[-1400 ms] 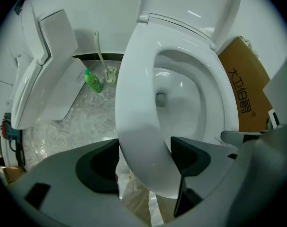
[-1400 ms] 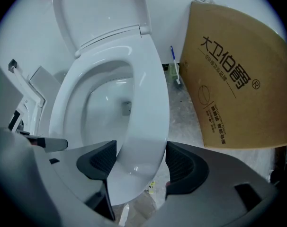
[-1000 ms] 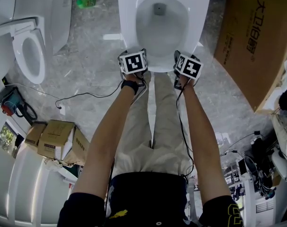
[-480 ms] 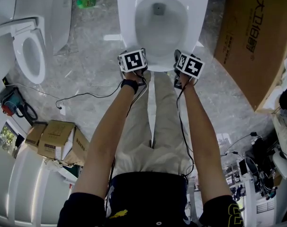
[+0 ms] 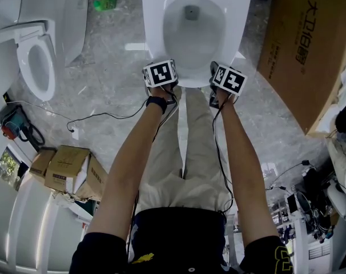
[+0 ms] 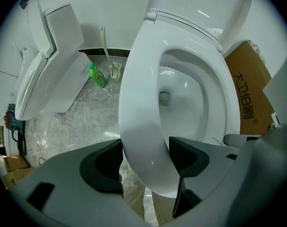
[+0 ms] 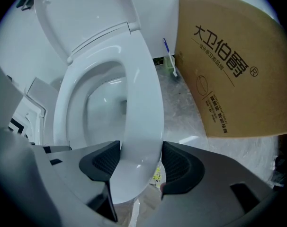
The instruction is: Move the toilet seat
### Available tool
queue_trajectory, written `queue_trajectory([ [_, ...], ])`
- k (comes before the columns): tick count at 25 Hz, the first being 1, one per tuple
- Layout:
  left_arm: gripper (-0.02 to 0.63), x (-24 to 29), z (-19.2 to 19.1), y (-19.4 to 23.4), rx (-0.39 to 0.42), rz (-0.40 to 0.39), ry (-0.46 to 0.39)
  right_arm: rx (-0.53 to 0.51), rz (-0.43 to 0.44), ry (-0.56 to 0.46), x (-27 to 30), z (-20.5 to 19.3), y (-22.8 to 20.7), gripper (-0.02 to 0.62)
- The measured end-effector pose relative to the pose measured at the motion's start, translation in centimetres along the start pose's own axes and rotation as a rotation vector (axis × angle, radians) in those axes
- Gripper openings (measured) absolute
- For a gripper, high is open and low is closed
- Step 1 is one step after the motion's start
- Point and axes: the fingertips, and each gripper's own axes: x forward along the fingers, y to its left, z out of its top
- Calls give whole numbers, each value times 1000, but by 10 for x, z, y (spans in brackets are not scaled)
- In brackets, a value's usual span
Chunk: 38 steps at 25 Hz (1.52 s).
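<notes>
The left claw and right claw have just been closing and each pinches the front rim of the toilet seat, which lies down on the bowl. Neither hand has otherwise shifted.

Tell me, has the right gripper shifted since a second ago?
No. Against the cardboard box, the right gripper keeps its spot at the front edge of the toilet seat; its jaws have just been closing on it.

Glossy white toilet seat, matt cardboard box, polished stone floor
</notes>
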Motion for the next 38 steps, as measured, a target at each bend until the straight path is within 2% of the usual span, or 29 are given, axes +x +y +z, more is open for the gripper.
queue_trajectory([
  [11, 319, 2, -5, -13, -37, -69, 18, 14, 5, 9, -5, 0, 0, 295],
  [16, 318, 2, -8, -5, -32, -48, 27, 21, 4, 17, -10, -1, 2, 293],
  [29, 313, -10, -8, -8, -45, -68, 45, 38, -1, 25, -22, 1, 3, 290],
  [38, 308, -36, 0, -7, -54, -63, 43, 67, 0, -7, -36, 3, 5, 282],
])
